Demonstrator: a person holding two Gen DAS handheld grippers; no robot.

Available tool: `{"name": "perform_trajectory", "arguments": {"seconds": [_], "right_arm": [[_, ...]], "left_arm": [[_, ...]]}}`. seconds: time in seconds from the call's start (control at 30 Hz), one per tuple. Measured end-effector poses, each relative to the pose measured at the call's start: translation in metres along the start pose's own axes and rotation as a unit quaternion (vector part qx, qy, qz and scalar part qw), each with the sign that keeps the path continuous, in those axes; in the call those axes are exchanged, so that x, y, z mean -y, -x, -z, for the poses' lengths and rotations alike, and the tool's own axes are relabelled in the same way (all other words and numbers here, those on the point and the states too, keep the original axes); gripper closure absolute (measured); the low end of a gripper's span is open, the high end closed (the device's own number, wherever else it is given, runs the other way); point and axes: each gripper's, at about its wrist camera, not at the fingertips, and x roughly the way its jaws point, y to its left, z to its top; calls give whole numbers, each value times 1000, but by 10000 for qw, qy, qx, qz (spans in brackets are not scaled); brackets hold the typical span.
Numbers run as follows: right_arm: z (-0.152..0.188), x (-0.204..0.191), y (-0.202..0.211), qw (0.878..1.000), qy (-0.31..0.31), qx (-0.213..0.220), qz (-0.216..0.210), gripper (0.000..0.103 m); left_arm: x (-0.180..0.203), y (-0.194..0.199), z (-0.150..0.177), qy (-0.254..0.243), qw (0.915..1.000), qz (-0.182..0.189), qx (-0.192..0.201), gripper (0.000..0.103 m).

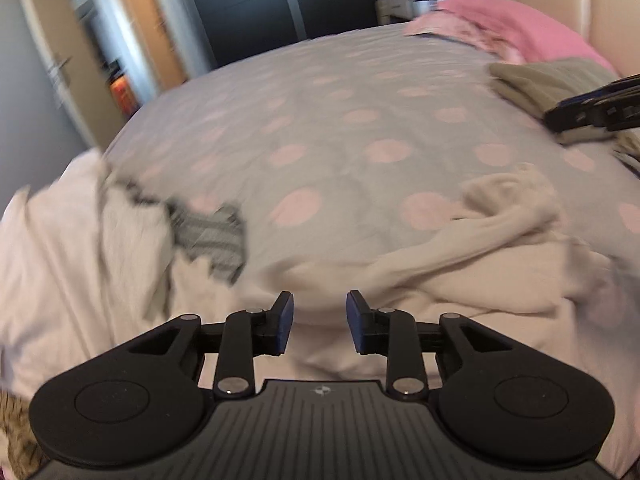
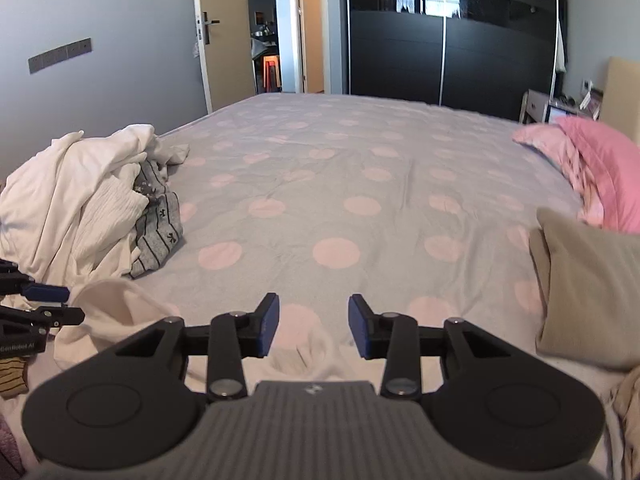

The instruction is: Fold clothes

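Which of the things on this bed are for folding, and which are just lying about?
For the job:
cream garment under both grippers
white pile
grey striped garment
folded beige cloth

Lying about:
pink pillow
dotted bedspread
wardrobe
door

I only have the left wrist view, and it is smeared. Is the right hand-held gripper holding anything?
Observer: No; the right hand-held gripper is open, nothing between its pads.
Reviewer: What lies against the white pile?
Observer: A grey garment with dark stripes and small dark figures.
Reviewer: And on the far right?
Observer: A folded beige cloth, lying flat near the pink pillow.
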Motion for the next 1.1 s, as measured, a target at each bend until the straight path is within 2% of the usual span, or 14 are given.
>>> {"name": "perform_trajectory", "arguments": {"seconds": [0.07, 0.13, 0.17, 0.37, 0.47, 0.57, 0.6, 0.63, 0.7, 0.73, 0.9, 1.0, 1.1], "right_arm": [[10, 7, -1, 9998, -51, -162, -58, 61], [23, 13, -5, 9993, -69, -344, -97, 61], [31, 17, -6, 9989, -77, -442, -117, 61], [78, 27, -13, 9932, -91, -1100, -358, 60], [92, 25, -16, 9900, -6, -1324, -482, 49], [102, 23, -21, 9873, -11, -1453, -641, 49], [105, 23, -22, 9867, -17, -1479, -681, 49], [107, 22, -24, 9866, -12, -1478, -691, 51], [107, 21, -25, 9866, 16, -1466, -715, 64], [107, 20, -26, 9866, 34, -1457, -728, 75], [92, 14, -12, 9898, 206, -1148, -823, 81], [81, 7, -1, 9899, 211, -960, -1020, 81], [71, -10, 7, 9870, 342, -800, -1355, 81]], "left_arm": [[13, 5, -2, -220, 9994, 222, 144, 73], [28, 10, -4, -502, 9973, 455, 275, 63], [36, 12, -4, -668, 9955, 585, 317, 61], [95, 5, 3, -1488, 9813, 1195, 242, 59], [121, -6, 7, -1716, 9763, 1315, 133, 59], [137, -21, 8, -1883, 9746, 1214, 4, 60], [139, -25, 7, -1859, 9756, 1167, -58, 70], [138, -28, 5, -1765, 9774, 1157, -114, 85], [135, -34, 2, -1555, 9809, 1150, -201, 95], [131, -33, 0, -1410, 9829, 1168, -170, 100], [101, -12, -12, -995, 9922, 747, 63, 101], [59, 3, -17, -513, 9969, 594, 6, 101], [19, 16, -13, -239, 9989, 405, -81, 101]]}}
